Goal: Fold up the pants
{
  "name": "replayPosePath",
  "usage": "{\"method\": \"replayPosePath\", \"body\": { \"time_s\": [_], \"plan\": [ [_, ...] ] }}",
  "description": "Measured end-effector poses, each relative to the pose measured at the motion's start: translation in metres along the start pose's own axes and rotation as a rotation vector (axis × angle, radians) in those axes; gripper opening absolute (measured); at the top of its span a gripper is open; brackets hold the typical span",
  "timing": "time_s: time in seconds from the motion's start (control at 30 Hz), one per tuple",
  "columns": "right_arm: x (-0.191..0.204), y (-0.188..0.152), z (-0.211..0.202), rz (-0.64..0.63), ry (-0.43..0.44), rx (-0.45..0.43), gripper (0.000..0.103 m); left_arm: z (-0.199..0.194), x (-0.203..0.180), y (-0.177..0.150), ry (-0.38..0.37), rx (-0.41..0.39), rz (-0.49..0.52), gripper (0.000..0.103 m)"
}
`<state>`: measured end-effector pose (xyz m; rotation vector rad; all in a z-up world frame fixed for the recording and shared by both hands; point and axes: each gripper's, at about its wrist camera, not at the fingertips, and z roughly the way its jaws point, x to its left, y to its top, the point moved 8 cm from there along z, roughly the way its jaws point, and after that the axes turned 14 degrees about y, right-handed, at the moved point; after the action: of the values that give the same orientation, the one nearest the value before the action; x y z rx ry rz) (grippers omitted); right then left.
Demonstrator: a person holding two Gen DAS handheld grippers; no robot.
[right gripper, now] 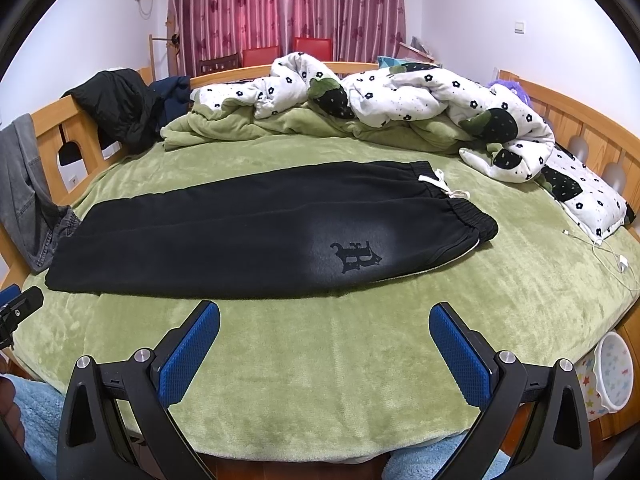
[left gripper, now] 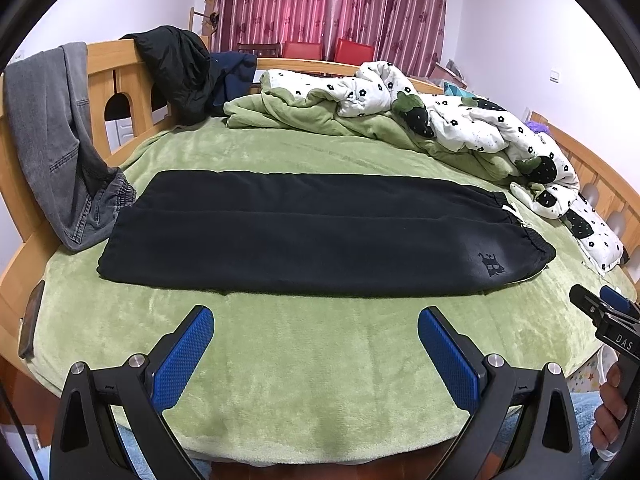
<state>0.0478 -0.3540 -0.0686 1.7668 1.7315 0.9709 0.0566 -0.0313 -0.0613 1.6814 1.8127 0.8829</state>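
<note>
We've got the black pants (left gripper: pixel 320 232) lying flat across the green bed (left gripper: pixel 320 380), legs stacked one on the other, waistband off to the right. Our left tool (left gripper: pixel 316 354) sits wide apart over bare blanket, short of the near hem, holding nothing. Same deal with the right tool (right gripper: pixel 325 350). The right view catches the white drawstring (right gripper: pixel 434 184) and a charger cable (right gripper: pixel 600 254); the left view gives us the grey jeans (left gripper: pixel 60 140) draped on the footboard properly.
</note>
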Motion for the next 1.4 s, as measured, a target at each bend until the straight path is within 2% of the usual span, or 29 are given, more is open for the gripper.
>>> {"method": "replayPosePath", "body": {
  "time_s": [0.67,0.77,0.9,0.97,1.1,1.17,1.23,1.33,1.4],
  "plan": [
    [0.003,0.006,0.000,-0.008,0.007,-0.014,0.102,-0.001,0.014,0.006,-0.006,-0.020,-0.010,0.103],
    [0.003,0.012,-0.005,-0.018,0.004,-0.052,0.102,0.004,0.028,0.004,0.052,-0.022,-0.034,0.103],
    [-0.006,0.011,0.001,-0.012,-0.007,-0.073,0.102,0.022,0.051,0.000,0.099,0.006,-0.076,0.103],
    [-0.011,0.006,0.008,-0.005,0.035,-0.073,0.102,0.037,0.064,-0.004,0.084,0.049,-0.116,0.102],
    [-0.030,-0.001,0.031,0.027,0.041,-0.025,0.100,0.061,0.081,-0.015,0.037,0.117,-0.193,0.099],
    [-0.041,-0.006,0.048,0.051,0.080,0.030,0.095,0.078,0.087,-0.020,-0.021,0.165,-0.229,0.097],
    [-0.051,-0.013,0.061,0.082,0.098,0.069,0.087,0.091,0.090,-0.025,-0.038,0.191,-0.236,0.097],
    [-0.072,-0.017,0.077,0.129,0.122,0.068,0.086,0.118,0.109,-0.032,0.018,0.191,-0.272,0.095],
    [-0.092,-0.017,0.087,0.193,0.130,0.056,0.085,0.136,0.119,-0.039,0.027,0.211,-0.294,0.095]
  ]
}}
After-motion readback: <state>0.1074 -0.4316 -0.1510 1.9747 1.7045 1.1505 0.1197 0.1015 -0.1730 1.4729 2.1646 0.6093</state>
